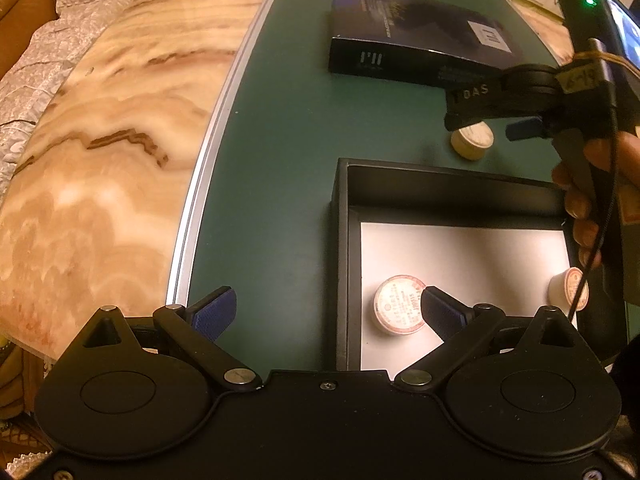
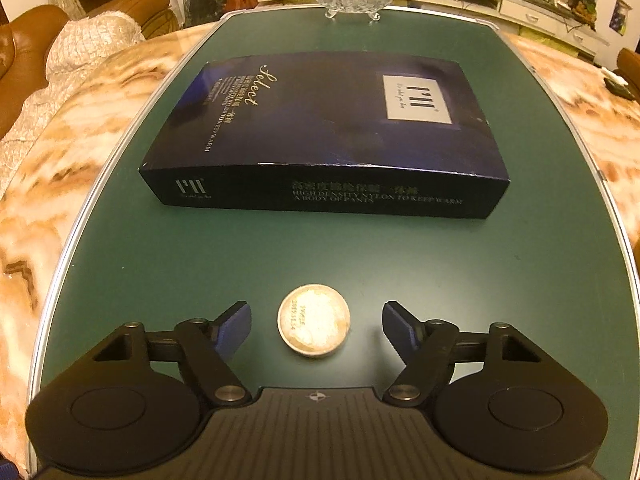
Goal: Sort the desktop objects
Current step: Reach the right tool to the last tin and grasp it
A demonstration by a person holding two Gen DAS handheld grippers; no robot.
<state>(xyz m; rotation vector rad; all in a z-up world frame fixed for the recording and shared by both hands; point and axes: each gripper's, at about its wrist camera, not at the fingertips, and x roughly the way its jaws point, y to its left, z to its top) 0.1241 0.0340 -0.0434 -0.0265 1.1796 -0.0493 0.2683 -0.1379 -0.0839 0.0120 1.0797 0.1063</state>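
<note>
Right gripper (image 2: 316, 326) wide, straddling cup (image 2: 314, 320) on mat (image 2: 160, 264); left gripper (image 1: 328, 308) wide, empty. Cup likely light, rigid, thin-walled: pinch sidewall gently, midheight

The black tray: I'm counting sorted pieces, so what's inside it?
Two round capsules lie inside the black tray: one near its left wall, another at right, partly hidden by the right gripper's handle.

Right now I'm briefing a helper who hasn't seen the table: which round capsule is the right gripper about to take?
On the green mat, look in front of the long dark blue box. The small round capsule sits there between the right gripper's open jaws. It is outside the black tray; the other two lie inside.
</note>
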